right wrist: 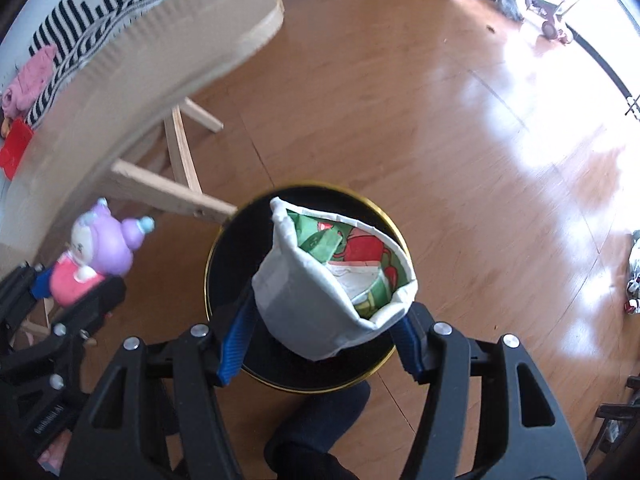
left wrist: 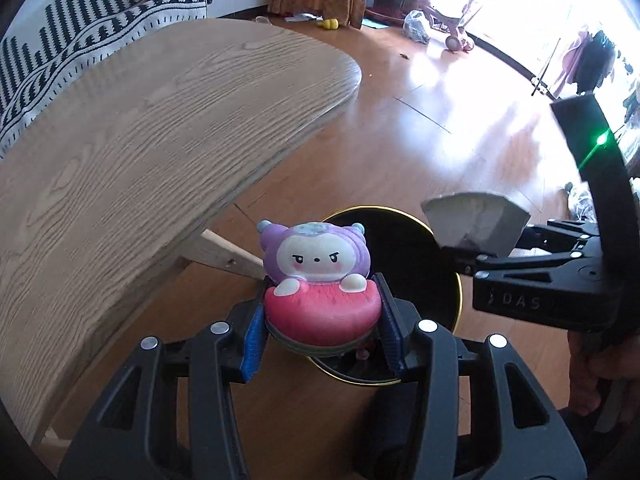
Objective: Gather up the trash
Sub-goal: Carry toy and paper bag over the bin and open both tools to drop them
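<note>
Now the left tool (left wrist: 322,320) clamps a squishy toy (left wrist: 320,276) just above the black bin (left wrist: 404,240), whose rim shows at its two o'clock. Meanwhile the right tool (right wrist: 316,328) grips a crumpled paper cup (right wrist: 316,300) over the bin's mouth, the worktop (left wrist: 140,140) at ten o'clock.

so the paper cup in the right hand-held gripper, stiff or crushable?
Probably crushable: the paper cup has a rim already bent out of round between the right hand-held gripper pads. Likely light, with only paper scraps visible inside. Released over the black bin, it may tumble.
</note>
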### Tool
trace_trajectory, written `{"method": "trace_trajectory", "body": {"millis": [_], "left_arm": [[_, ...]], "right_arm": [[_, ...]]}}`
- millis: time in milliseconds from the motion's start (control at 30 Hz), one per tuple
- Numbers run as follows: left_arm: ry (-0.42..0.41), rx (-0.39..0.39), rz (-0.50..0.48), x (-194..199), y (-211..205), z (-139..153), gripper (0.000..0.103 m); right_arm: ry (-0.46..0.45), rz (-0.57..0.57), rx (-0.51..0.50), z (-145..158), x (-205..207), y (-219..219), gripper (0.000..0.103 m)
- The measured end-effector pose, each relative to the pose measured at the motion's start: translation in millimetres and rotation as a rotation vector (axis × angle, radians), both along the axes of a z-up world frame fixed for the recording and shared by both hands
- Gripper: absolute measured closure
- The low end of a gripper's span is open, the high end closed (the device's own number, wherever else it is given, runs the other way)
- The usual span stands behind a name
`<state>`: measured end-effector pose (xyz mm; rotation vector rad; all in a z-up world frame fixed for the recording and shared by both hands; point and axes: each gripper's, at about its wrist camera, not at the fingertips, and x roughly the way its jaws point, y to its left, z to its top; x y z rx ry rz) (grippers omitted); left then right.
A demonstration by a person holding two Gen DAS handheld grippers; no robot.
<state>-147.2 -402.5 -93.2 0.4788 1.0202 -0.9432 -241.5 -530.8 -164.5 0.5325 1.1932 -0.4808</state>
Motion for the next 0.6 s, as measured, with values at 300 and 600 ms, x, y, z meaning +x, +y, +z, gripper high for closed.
{"method": "trace_trajectory", "body": {"millis": [300,600], "left_arm": [[0.022,0.001,0.028,4.5,5.4,-0.6,0.055],[0.029,-0.004,0.024,6.4,9.8,2.8,0.055]], "right_arm": [[0.034,0.029,0.019,-15.0,16.4,5.5,0.042],[0.035,0.016,0.035,-15.7,15.9,0.6,0.041]]}}
